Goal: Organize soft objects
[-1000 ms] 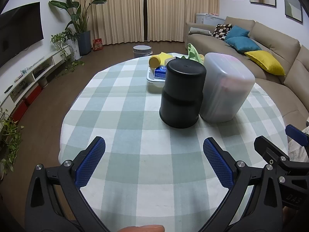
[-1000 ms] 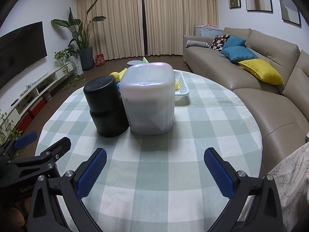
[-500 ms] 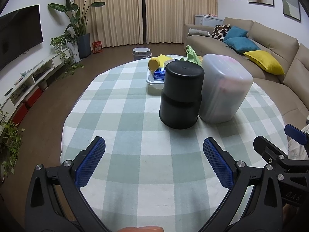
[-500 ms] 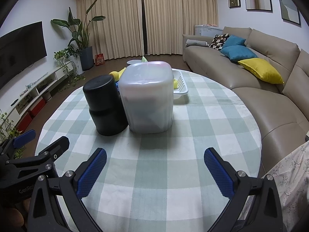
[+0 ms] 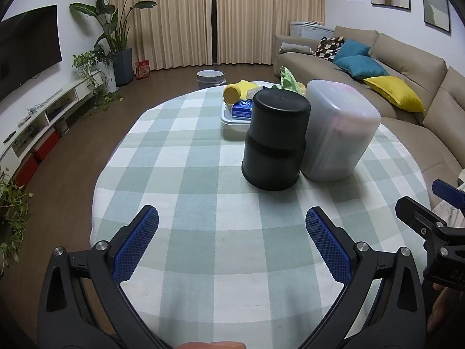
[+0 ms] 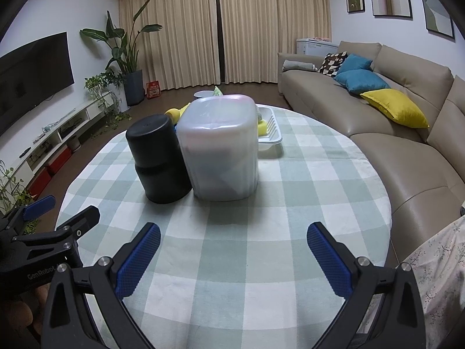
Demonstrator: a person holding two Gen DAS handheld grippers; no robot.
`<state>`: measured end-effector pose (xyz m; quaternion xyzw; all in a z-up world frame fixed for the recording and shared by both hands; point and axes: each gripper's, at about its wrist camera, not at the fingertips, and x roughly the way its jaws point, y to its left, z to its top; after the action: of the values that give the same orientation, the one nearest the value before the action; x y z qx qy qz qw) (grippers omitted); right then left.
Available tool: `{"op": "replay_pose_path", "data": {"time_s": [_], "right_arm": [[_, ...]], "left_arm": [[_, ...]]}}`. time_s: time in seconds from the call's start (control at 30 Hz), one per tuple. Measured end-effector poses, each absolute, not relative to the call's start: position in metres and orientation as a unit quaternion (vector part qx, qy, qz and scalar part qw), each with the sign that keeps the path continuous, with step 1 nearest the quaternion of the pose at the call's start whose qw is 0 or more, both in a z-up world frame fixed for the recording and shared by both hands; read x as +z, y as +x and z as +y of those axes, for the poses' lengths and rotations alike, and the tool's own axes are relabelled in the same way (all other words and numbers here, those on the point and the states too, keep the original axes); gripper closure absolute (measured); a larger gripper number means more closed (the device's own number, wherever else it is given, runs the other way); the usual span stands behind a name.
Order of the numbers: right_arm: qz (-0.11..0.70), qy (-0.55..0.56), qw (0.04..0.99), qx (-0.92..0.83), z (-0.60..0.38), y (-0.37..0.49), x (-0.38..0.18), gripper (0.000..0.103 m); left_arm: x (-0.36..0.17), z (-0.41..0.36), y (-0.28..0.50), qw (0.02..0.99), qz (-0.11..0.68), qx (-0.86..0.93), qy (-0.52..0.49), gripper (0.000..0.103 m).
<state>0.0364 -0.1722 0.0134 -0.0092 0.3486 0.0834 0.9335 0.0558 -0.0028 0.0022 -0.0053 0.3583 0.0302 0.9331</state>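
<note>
Both tongs hang released over the near edge of the round checked bench (image 5: 203, 157), holding nothing: the left tongs (image 5: 232, 224) and the right tongs (image 6: 234, 240) have drawn back a little since a second ago, so the things look slightly farther. At mid-bench the black tub (image 5: 274, 142) stands upside down, touching the frosted bin (image 5: 338, 133) to its right. Behind them the white tray (image 5: 231, 119) holds the soft things, a yellow sponge (image 6: 261, 128) and a green cloth (image 5: 287, 79) among them, unchanged in place.
</note>
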Motion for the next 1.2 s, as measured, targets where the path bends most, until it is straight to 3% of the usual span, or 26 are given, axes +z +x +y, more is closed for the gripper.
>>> {"op": "replay_pose_path", "data": {"time_s": [1.2], "right_arm": [[0.345, -0.011, 0.933, 0.098, -0.182, 0.037, 0.011, 0.0]], "left_arm": [[0.004, 0.002, 0.056, 0.929, 0.369, 0.015, -0.03, 0.0]]}}
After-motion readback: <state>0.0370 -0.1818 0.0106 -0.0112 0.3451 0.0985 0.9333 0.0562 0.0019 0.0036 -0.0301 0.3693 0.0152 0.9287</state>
